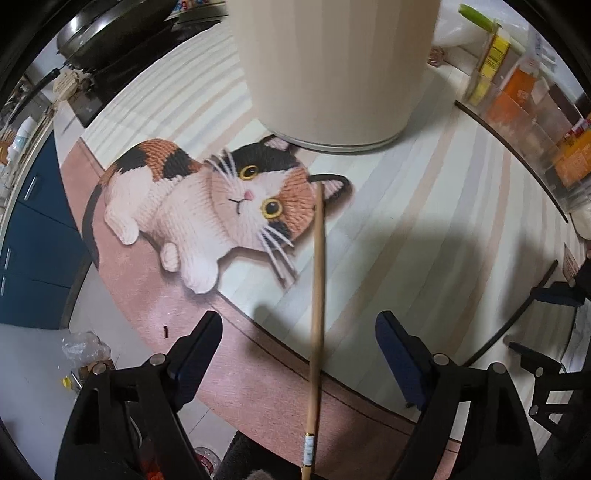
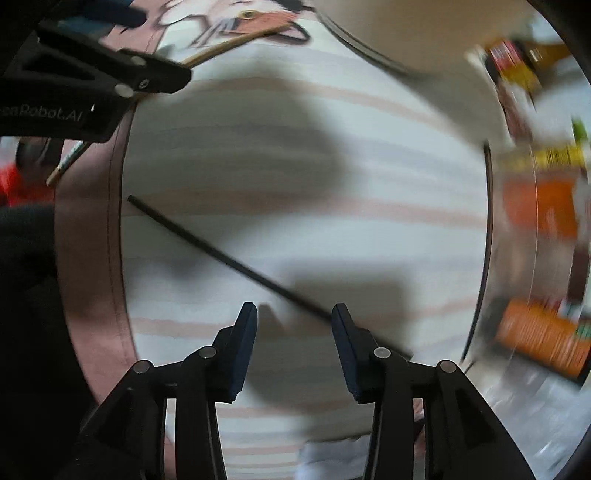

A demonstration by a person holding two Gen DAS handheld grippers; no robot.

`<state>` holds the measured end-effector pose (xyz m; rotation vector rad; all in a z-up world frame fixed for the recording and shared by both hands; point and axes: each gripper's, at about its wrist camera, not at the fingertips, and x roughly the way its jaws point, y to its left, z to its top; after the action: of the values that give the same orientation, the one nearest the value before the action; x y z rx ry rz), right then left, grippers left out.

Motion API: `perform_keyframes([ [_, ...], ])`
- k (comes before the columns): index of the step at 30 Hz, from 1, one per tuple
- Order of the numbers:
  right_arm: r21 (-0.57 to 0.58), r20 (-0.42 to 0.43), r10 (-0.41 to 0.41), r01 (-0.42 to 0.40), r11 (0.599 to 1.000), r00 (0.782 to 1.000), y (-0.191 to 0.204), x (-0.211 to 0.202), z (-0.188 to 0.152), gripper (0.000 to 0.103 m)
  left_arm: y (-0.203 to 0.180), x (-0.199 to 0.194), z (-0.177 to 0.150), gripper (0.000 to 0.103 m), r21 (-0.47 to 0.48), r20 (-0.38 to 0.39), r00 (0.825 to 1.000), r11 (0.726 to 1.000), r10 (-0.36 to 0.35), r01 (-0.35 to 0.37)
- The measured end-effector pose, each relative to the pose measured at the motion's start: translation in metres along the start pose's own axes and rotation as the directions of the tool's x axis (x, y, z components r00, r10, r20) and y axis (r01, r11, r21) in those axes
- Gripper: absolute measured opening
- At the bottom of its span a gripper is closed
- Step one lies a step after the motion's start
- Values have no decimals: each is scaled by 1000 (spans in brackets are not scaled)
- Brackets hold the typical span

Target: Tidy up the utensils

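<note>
A wooden chopstick lies on the cat-print mat, pointing away from me between the fingers of my left gripper, which is open above it. A cream cylindrical holder stands at the far side of the mat. A black chopstick lies diagonally on the striped part of the mat. My right gripper is open just above its near end. The left gripper and the wooden chopstick show at the top left of the right wrist view.
A clear organiser with orange and yellow packets stands along the right edge; it is blurred in the right wrist view. A dark pan sits at the back left. Blue cabinets are below on the left.
</note>
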<state>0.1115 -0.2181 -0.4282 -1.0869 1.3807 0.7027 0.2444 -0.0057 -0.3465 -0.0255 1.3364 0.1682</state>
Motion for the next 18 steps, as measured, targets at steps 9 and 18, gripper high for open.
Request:
perform_keyframes([
  [9,59,-77,183,-178,982,980,-33,38,-31,27,34,-2,2,85,-114,19,1000,993,20,-18],
  [18,583,27,358,-305,753,933,-109,70,-113,8,50,-2,6,85,-171,4,1000,985,11,-10],
])
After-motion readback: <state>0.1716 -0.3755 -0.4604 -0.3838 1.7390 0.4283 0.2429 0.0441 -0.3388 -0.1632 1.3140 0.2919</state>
